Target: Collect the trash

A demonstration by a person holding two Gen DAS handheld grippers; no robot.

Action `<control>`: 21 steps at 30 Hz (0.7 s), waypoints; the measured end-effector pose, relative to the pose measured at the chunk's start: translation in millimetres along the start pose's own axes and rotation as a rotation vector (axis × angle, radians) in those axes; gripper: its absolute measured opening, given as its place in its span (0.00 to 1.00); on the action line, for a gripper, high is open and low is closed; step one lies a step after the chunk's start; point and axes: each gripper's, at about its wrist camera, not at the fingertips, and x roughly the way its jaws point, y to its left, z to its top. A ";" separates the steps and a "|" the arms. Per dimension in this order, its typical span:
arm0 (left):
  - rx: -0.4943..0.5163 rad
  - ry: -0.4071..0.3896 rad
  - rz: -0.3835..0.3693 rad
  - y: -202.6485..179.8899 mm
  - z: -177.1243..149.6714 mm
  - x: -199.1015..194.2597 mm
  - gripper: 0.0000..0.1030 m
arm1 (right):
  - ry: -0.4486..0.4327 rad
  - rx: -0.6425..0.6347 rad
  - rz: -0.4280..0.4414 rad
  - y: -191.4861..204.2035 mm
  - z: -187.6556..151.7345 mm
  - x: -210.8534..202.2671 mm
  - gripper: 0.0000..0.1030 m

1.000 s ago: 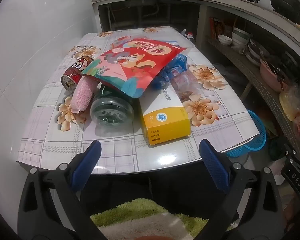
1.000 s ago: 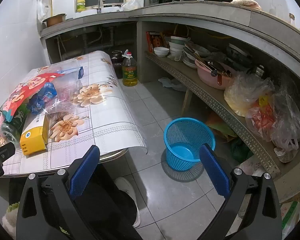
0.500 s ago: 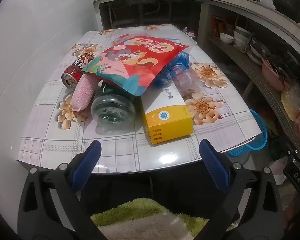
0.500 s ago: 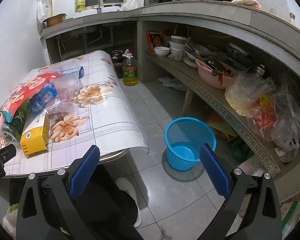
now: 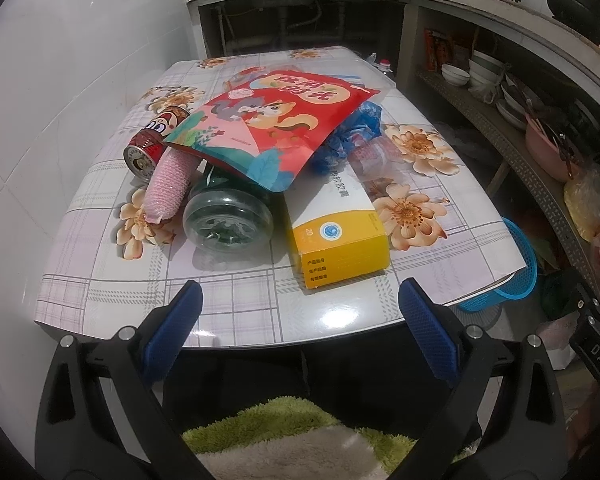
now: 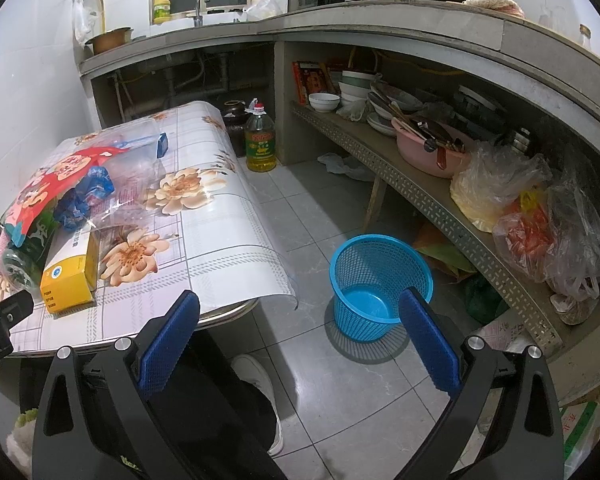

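Note:
Trash lies piled on the floral table [image 5: 236, 304]: a red snack bag [image 5: 276, 124] on top, a green plastic bottle [image 5: 228, 220], a yellow and white box [image 5: 340, 236], a pink foam sleeve [image 5: 170, 184], a red can [image 5: 152, 140], a blue wrapper [image 5: 352, 132] and clear plastic [image 5: 380, 156]. My left gripper [image 5: 300, 328] is open and empty, just short of the table's near edge. My right gripper [image 6: 300, 340] is open and empty over the floor, with the blue mesh basket [image 6: 380, 280] just ahead. The box [image 6: 70, 276] and bag [image 6: 44, 196] also show in the right wrist view.
The basket [image 5: 516, 276] stands on the tiled floor right of the table. A shelf [image 6: 440, 200] with bowls, a pink basin and plastic bags runs along the right. An oil bottle [image 6: 260, 140] stands on the floor behind the table. A white wall is at the left.
The left view has crept slightly toward the table. The right gripper has barely moved. Both stay open.

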 end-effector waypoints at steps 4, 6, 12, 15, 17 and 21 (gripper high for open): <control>0.001 0.001 0.000 0.2 0.4 0.0 0.92 | 0.004 -0.005 0.002 0.5 1.2 0.1 0.94; -0.002 0.001 0.000 2.6 1.1 0.0 0.92 | 0.006 -0.007 0.004 2.2 1.1 0.6 0.94; -0.009 0.002 -0.001 7.3 3.6 0.5 0.92 | 0.001 -0.011 0.004 5.9 1.5 1.1 0.94; -0.009 0.001 0.000 6.8 3.4 1.2 0.92 | 0.004 -0.008 0.004 6.0 1.1 0.4 0.94; -0.010 0.003 0.000 6.9 3.5 1.3 0.92 | 0.006 -0.009 0.004 5.6 1.3 0.6 0.94; -0.009 0.004 0.002 6.6 3.3 1.7 0.92 | 0.007 -0.009 0.004 5.8 1.3 0.9 0.94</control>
